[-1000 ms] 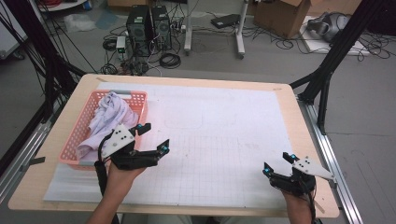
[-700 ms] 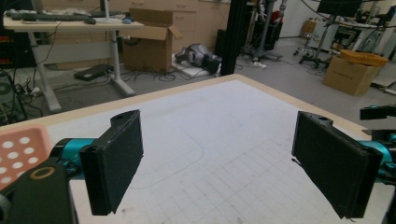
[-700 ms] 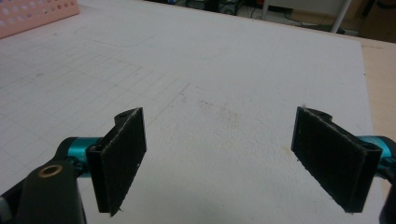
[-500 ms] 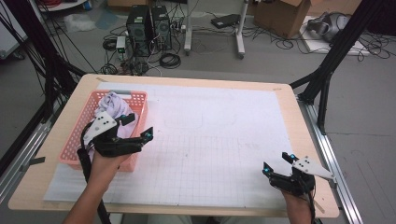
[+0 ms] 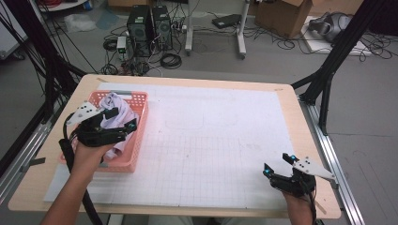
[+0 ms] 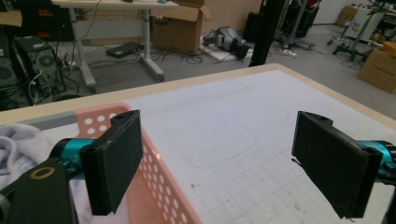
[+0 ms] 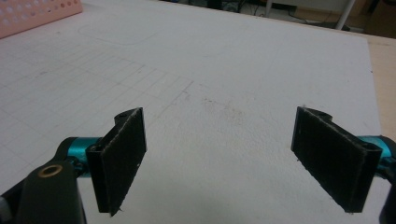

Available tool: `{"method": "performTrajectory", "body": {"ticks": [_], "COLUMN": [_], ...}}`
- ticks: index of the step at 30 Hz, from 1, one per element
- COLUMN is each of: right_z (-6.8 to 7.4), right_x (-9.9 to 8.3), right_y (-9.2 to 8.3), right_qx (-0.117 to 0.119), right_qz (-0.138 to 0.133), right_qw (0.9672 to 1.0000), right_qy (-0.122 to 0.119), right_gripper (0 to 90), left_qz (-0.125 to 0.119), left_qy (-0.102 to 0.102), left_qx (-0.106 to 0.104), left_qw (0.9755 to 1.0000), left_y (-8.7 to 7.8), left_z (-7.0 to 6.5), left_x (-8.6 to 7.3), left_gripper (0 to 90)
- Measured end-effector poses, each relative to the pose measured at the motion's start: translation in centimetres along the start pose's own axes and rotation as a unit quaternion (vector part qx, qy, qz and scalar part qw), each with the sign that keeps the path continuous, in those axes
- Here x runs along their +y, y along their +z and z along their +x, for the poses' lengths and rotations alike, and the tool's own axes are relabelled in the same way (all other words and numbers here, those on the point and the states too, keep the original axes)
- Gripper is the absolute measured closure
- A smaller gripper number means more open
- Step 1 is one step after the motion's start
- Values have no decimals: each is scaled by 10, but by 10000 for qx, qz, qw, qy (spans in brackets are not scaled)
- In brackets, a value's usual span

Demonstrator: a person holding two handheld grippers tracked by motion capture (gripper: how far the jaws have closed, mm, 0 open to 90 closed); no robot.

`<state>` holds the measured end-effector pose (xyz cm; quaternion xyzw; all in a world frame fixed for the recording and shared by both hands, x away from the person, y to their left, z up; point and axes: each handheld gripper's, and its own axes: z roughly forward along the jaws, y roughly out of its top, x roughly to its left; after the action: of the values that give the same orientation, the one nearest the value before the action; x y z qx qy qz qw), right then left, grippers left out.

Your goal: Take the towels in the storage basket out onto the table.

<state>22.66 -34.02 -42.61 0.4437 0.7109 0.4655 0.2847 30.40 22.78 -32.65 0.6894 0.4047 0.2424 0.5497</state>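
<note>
A pink perforated basket [image 5: 137, 140] stands at the table's left side with a crumpled white-lavender cloth [image 5: 118, 108] in it. My left gripper [image 5: 123, 118] hovers over the basket's near half, open and with nothing held. In the left gripper view its jaws [image 6: 219, 163] stand wide apart; the left one is above the basket's rim [image 6: 161, 175] and the cloth [image 6: 21, 140] lies at the far left. My right gripper [image 5: 277, 164] rests low near the table's front right corner, open and empty. Its jaws [image 7: 224, 158] frame bare mat, with the basket's corner [image 7: 37, 14] far off.
A white gridded mat [image 5: 220, 140] covers most of the wooden table [image 5: 291, 93] and bears a faint drawn outline [image 5: 183, 122] near its middle. Behind the table the floor holds computer towers [image 5: 150, 23], cables and a cardboard box [image 5: 281, 16]. Black frame posts [image 5: 328, 70] stand at the sides.
My left gripper has moved left and away from me, from the mat beside the basket to above the basket and cloth. The right gripper has stayed in place.
</note>
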Motion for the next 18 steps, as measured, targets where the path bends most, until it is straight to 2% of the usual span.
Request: {"method": "performTrajectory", "body": {"ticks": [1,3,6,7,11,12,14,15,18], "right_z": [0,-1,-2,-1,-1,-1,-1,-1,-1], "right_x": [0,0,0,-1,-1,-1,-2,-2,-2], "right_y": [0,-1,-1,0,1,1,2,2,2], "right_qx": [-1,-11,-9,0,11,13,20,20,22], "right_qz": [14,7,8,21,64,64,69,78,104], "right_qw": [10000,10000,10000,10000,10000,10000,10000,10000,9999], "right_qy": [11,10,26,35,16,19,20,20,14], "right_gripper": [164,164,164,164,164,164,164,164,165], "left_qz": [0,174,237,346,527,660,842,842,1085], "left_qy": [0,-58,-116,-149,-204,-219,-196,-196,-150], "left_qx": [0,89,135,220,370,518,663,663,874], "left_qw": [10000,9998,9996,9990,9977,9962,9940,9940,9901], "left_y": [0,0,1,2,5,9,13,13,20], "left_z": [0,11,17,24,35,41,47,47,57], "left_x": [0,0,-1,-4,-9,-13,-15,-15,-18], "left_gripper": [168,168,168,168,168,168,168,168,169]}}
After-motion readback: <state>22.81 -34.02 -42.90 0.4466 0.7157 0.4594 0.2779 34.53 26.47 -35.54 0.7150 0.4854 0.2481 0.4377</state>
